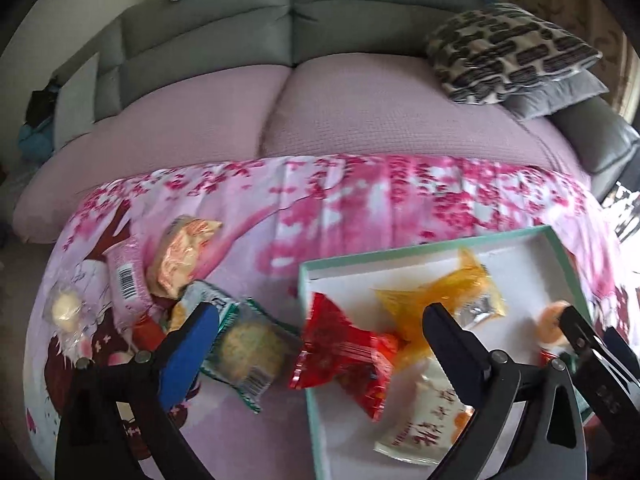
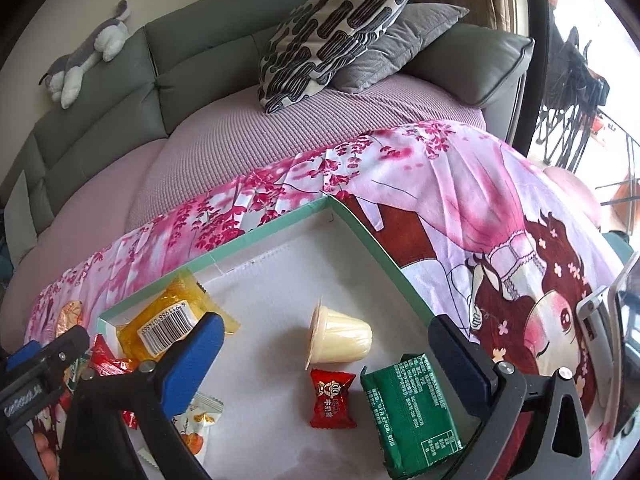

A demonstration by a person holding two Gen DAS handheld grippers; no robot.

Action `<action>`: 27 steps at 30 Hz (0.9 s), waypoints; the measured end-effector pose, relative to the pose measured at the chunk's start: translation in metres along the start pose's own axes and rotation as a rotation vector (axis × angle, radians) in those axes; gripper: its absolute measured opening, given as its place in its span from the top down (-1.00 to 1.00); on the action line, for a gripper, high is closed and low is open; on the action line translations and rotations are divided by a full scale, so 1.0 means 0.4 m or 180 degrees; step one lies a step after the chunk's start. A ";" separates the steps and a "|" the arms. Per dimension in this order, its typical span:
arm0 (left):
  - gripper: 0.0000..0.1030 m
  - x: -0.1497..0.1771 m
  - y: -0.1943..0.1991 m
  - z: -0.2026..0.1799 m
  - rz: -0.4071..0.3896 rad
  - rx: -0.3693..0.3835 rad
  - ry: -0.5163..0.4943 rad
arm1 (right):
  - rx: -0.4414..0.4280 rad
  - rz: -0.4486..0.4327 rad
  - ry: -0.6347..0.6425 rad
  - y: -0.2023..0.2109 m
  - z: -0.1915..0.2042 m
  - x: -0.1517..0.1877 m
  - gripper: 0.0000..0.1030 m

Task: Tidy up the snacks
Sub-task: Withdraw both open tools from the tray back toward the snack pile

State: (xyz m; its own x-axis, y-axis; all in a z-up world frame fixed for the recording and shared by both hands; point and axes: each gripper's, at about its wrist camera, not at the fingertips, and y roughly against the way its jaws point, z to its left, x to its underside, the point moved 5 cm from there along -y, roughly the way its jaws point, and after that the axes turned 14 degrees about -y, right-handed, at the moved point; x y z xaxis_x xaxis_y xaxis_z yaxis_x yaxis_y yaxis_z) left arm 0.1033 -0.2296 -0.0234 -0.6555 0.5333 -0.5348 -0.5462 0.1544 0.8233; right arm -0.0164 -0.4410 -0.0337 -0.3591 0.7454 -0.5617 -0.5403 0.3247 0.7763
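**Snack sorting: pile left of the box, both grippers empty**

Using the mint-rimmed box (image 1: 424, 248) as the anchor, going left to right.

Far left of the box, on the pink floral cloth (image 1: 360, 200): a loose pile with a clear-wrapped pale ball (image 1: 66, 308), a pink barcode pack (image 1: 128, 276) and an orange-patterned pack (image 1: 182, 256). Closer to the box, just off its left wall: a green-edged round cookie pack (image 1: 250, 350).

Left gripper (image 1: 316, 316) hanging over that left wall, jaws spread wide, nothing held. Directly between the fingers: a red wrapper (image 1: 344, 350) draped across the rim, half in, half out.

Inside the box: yellow pack (image 2: 172, 316) at the left corner, jelly cup (image 2: 340, 336) lying on its side mid-floor, small red candy (image 2: 333, 398) and green bar (image 2: 412, 408) right of it. Right gripper (image 2: 320, 336) above those, also wide open and empty.

Best guess for the step: finish the red wrapper. Pinch the bulky middle, not the crinkly twisted end, lift clear of the rim, drop toward the bare far-right floor. Easy to snag the wall and shove the whole box.
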 end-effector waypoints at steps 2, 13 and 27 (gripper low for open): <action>-0.98 0.005 -0.009 0.009 0.0032 -0.0013 0.0047 | 0.0016 -0.0001 0.0054 0.000 0.004 0.003 -1.00; -0.98 0.024 -0.040 0.024 0.0167 0.0001 0.0153 | 0.0066 0.0031 0.0257 0.013 0.040 0.015 -1.00; -0.98 0.038 -0.030 0.072 0.0216 -0.0003 0.0239 | 0.0137 0.0130 0.0391 0.045 0.070 0.035 -1.00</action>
State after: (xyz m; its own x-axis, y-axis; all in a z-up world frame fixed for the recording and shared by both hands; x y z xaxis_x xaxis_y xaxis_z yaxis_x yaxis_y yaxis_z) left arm 0.1151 -0.1994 -0.0359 -0.7282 0.4786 -0.4906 -0.4996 0.1193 0.8580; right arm -0.0099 -0.4084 -0.0194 -0.4720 0.6824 -0.5582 -0.4912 0.3222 0.8093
